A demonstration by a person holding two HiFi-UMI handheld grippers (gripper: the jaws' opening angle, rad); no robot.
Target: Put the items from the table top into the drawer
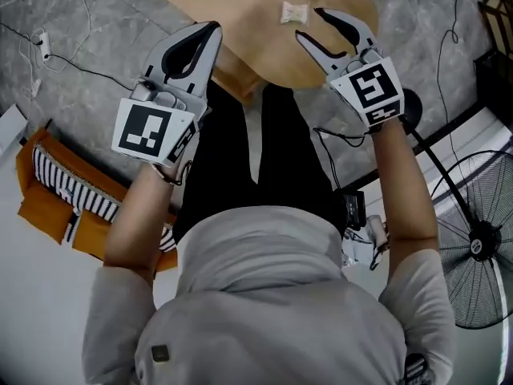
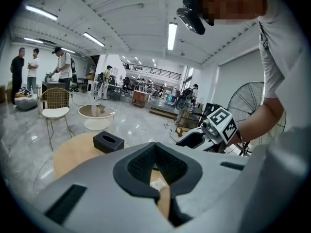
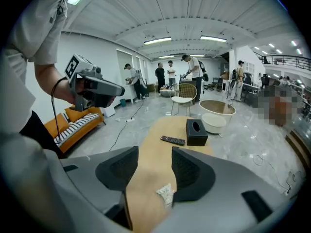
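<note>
Over the round wooden bench (image 1: 256,30), the white crinkled packet (image 1: 294,12) is framed by the right gripper (image 1: 313,24)'s wide empty jaws, descent likely due next; the left gripper (image 1: 212,29)'s jaws are closed, empty.

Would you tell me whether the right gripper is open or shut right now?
Open: on the right gripper the jaws stand apart, with tabletop showing between them, nothing gripped.

Bright, even light from ceiling strips (image 2: 172,36), fisheye edges dark, soft shadows
</note>
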